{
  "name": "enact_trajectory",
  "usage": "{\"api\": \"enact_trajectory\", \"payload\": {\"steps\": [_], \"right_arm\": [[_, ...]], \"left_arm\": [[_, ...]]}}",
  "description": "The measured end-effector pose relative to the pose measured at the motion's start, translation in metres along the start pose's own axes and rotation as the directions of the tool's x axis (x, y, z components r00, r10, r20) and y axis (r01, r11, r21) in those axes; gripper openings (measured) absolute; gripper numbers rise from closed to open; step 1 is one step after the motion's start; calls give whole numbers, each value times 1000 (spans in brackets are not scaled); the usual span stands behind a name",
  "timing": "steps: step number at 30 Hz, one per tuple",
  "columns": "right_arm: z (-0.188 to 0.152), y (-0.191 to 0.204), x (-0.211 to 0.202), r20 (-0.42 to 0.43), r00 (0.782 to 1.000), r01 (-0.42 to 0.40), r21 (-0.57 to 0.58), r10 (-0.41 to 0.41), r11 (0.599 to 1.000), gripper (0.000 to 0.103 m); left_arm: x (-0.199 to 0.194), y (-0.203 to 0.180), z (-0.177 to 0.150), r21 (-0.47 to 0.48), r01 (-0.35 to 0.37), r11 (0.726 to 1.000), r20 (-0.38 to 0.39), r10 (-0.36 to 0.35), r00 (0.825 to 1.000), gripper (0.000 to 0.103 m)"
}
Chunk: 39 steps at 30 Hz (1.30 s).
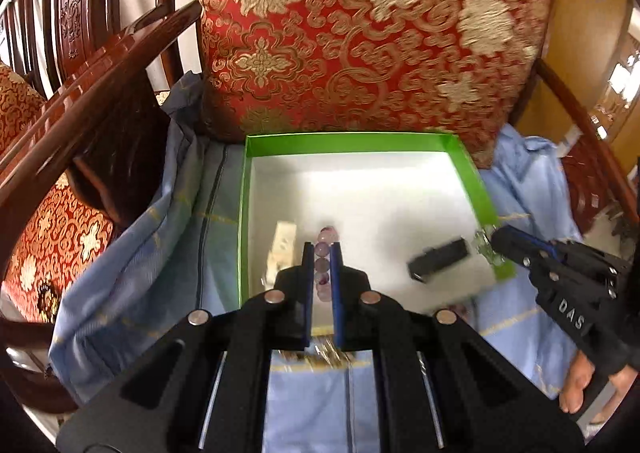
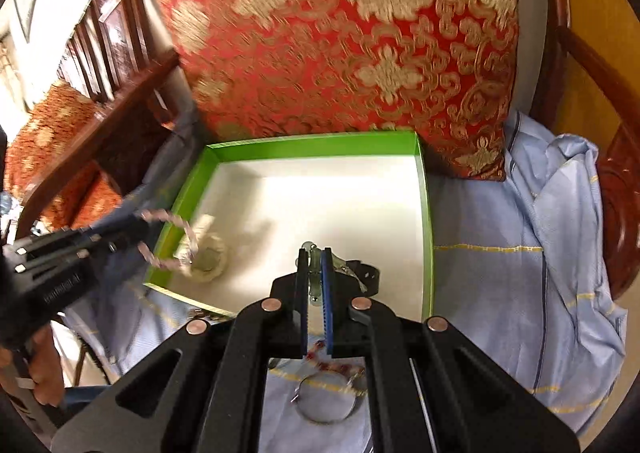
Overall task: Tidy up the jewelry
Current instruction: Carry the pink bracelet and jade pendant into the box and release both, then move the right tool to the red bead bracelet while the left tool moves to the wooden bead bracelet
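Bright daylight, probably from a window upper left; white glare washes out the box (image 1: 360, 189), cushion (image 2: 360, 33) motion-blurred, fisheye edges dark.

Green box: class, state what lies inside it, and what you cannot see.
Inside the green box lie a cream piece and a black strap. The right gripper covers part of the strap, and the box floor beneath it is hidden.

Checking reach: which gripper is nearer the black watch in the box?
Right. The right gripper hangs right beside the watch; the left gripper is across the box.

white "DAS" on right gripper (image 1: 494, 243)
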State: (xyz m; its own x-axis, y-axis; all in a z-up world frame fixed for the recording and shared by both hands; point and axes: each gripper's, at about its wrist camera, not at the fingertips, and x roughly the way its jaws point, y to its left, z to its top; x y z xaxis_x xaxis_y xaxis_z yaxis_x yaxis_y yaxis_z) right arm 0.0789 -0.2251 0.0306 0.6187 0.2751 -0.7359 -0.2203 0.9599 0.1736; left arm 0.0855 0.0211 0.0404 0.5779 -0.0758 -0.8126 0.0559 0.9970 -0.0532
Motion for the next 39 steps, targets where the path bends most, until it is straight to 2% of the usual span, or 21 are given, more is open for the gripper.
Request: {"api": "enact_trajectory", "payload": {"steps": [4, 5, 6, 7, 8, 9, 11, 14, 15, 17, 19, 21, 27, 28, 29, 31, 33, 35, 36, 37, 39], "right_arm": [[-1, -8, 27, -38, 999, 19, 23, -18, 1000, 7], [-2, -10, 30, -41, 999, 19, 36, -17, 999, 13], [-3, -13, 32, -48, 999, 19, 51, -17, 999, 28], [-4, -15, 31, -57, 998, 15, 70, -11, 997, 37], [-5, -17, 27, -51, 999, 6, 88, -2, 996, 50], [-6, -18, 22, -37, 999, -2, 103, 6, 995, 54], [-12, -19, 9, -28, 1000, -10, 103, 13, 995, 54], [-28, -20, -2, -75, 997, -1, 79, 7, 997, 53], [-36, -22, -2, -110, 994, 3, 73, 5, 997, 44], [-47, -25, 8, -197, 980, 7, 62, 6, 998, 33], [-58, -28, 23, -259, 966, 26, 57, -10, 998, 33], [-66, -33, 41, -306, 951, 66, 59, -45, 996, 33], [-73, -36, 83, -352, 928, 148, 50, -121, 988, 33], [-73, -35, 85, -350, 928, 153, 43, -129, 987, 33], [-73, -32, 85, -343, 928, 162, 21, -145, 987, 33], [-75, -28, 86, -347, 924, 173, -1, -163, 985, 33], [-78, -24, 86, -352, 917, 187, -32, -186, 982, 29], [-82, -18, 85, -354, 910, 199, -82, -215, 977, 28], [-84, -15, 85, -360, 906, 199, -101, -222, 975, 27], [-87, -13, 84, -369, 901, 198, -119, -228, 973, 27], [-92, -9, 81, -388, 892, 188, -150, -233, 971, 27]], "left_arm": [[30, 6, 3, 4, -18, 1000, -49, 18, 999, 8], [35, 8, 3, 5, -20, 1000, -51, 20, 998, 9], [37, 11, 2, 4, -26, 1000, -50, 26, 998, 10], [38, 16, 1, -3, -38, 999, -54, 38, 998, 17], [38, 19, -1, -14, -42, 999, -64, 41, 997, 21], [35, 25, -4, -32, -27, 999, -71, 24, 997, 25], [27, 28, -12, -48, 4, 999, -81, -8, 997, 27], [12, 27, -33, -20, 51, 999, -121, -53, 991, 27], [9, 25, -44, -9, 75, 997, -149, -75, 986, 27], [11, 22, -60, -2, 118, 993, -204, -116, 972, 27], [24, 21, -73, -19, 130, 991, -275, -130, 952, 27], [41, 21, -80, -25, 79, 997, -324, -83, 942, 27], [72, 22, -81, -13, -47, 999, -359, 39, 932, 27], [76, 22, -82, -11, -55, 998, -369, 47, 928, 28], [78, 22, -83, -11, -57, 998, -361, 49, 931, 30], [78, 22, -83, 10, -76, 997, -360, 74, 930, 39], [77, 21, -86, 20, -59, 998, -373, 62, 926, 41], [79, 17, -92, 33, -19, 999, -412, 30, 911, 41], [77, 14, -94, 50, -11, 999, -414, 30, 910, 39], [79, 10, -101, 79, 5, 997, -446, 31, 894, 39], [73, 1, -109, 145, -3, 989, -425, 65, 903, 38]]}}
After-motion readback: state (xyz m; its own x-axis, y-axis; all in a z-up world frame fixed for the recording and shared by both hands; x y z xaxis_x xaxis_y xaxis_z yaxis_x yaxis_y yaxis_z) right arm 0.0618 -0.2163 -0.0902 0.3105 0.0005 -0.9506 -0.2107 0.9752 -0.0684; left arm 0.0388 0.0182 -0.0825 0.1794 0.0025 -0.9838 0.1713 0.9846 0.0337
